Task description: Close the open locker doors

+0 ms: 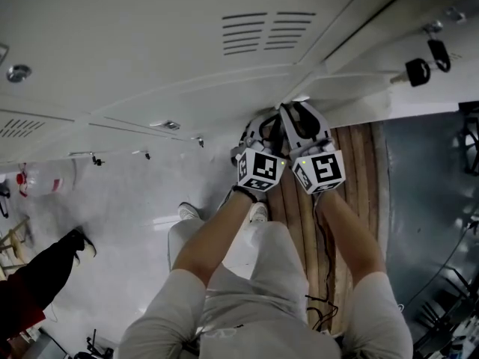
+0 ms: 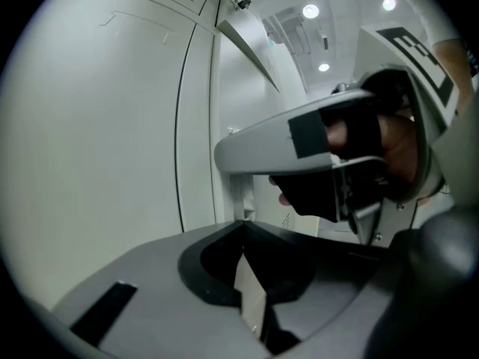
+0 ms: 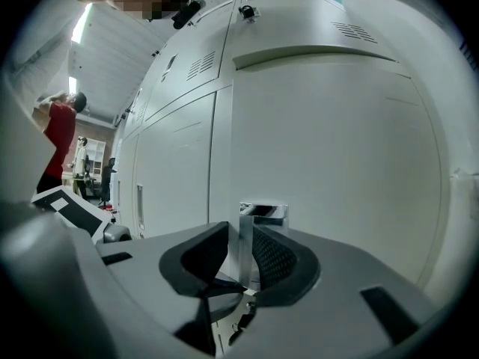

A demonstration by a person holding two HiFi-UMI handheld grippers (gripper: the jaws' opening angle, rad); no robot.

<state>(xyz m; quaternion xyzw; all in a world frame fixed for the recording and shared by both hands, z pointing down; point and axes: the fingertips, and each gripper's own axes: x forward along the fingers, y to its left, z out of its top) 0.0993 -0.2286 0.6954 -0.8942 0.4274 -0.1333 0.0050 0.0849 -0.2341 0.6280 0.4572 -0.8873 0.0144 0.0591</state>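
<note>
Gripping the upright chrome handle [image 3: 263, 212] of the locker door [image 3: 329, 140], the right tongs [image 3: 241, 230] press on it with jaws partly apart; the door lies straight ahead. The left tongs [image 2: 243, 229], fully closed and empty, are just beside.

The left tool [image 2: 243, 229], jaws together at lower centre, faced white locker doors [image 2: 112, 126]; the right tool [image 2: 239, 155] lay centre right.

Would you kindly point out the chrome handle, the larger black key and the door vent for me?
handle [image 3: 262, 212]: right gripper view, chrome top edge.
key [image 1: 417, 72]: head view, black head.
vent [image 1: 245, 34]: head view, left group of slots.
</note>
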